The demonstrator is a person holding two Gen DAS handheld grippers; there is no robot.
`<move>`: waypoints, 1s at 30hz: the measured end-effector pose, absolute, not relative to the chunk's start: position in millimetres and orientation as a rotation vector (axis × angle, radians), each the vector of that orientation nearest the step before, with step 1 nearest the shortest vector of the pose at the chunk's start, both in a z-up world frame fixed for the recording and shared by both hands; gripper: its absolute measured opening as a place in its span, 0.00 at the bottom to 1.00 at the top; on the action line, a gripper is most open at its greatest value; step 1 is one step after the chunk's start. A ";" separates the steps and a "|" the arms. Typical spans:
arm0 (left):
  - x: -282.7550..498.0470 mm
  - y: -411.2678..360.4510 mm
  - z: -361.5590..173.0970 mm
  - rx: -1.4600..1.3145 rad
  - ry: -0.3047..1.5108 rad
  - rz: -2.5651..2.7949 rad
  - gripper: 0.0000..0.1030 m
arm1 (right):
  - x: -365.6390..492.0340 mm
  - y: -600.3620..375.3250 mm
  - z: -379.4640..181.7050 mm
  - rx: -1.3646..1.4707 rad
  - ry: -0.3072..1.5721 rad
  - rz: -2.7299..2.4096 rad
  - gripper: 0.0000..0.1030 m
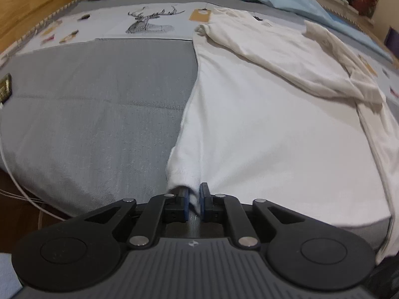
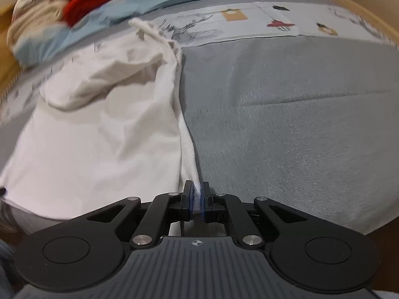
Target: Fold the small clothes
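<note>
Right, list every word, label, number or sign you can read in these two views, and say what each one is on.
No readable words or numbers in either view.
Tan tag print on the patterned bedcover: nothing legible on it.
Dark woven label at the bed's left edge: too small and blurred to read.
Small emblem on the right gripper's body: a symbol only, no letters.
White shirt: no print visible.

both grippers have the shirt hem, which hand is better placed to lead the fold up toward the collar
Neither clearly: the left gripper and right gripper each pinch a bottom corner of the white shirt. Likely both should lift together.
</note>
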State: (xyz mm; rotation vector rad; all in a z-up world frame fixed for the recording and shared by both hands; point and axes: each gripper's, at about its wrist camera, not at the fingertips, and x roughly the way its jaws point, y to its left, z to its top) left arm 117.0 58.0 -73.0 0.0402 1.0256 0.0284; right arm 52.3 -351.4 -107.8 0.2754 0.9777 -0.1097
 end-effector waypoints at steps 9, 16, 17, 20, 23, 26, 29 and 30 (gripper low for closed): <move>132.4 -13.4 -6.1 0.181 0.756 -0.094 0.90 | 90.4 -343.2 -33.7 0.188 0.698 -0.142 0.56; 221.3 -132.4 -45.5 0.362 0.773 -0.389 0.90 | 156.5 -374.5 -41.5 0.364 0.635 -0.258 0.56; 231.6 -148.4 -54.4 0.380 0.783 -0.421 0.90 | 160.8 -381.0 -47.9 0.379 0.681 -0.272 0.55; 266.2 -188.6 -82.6 0.428 0.832 -0.450 0.89 | 169.9 -396.5 -59.1 0.481 0.735 -0.275 0.55; 299.2 -203.9 -100.1 0.403 0.888 -0.443 0.23 | 180.7 -394.5 -64.4 0.495 0.759 -0.271 0.56; 326.0 -174.9 -81.5 0.236 0.904 -0.364 0.09 | 189.4 -381.7 -65.0 0.454 0.770 -0.247 0.56; 345.1 -105.3 -31.0 0.185 0.774 -0.231 0.09 | 193.2 -364.8 -63.3 0.437 0.767 -0.215 0.56; 357.0 -70.2 -13.0 0.173 0.737 -0.153 0.10 | 188.9 -359.2 -62.6 0.435 0.767 -0.208 0.56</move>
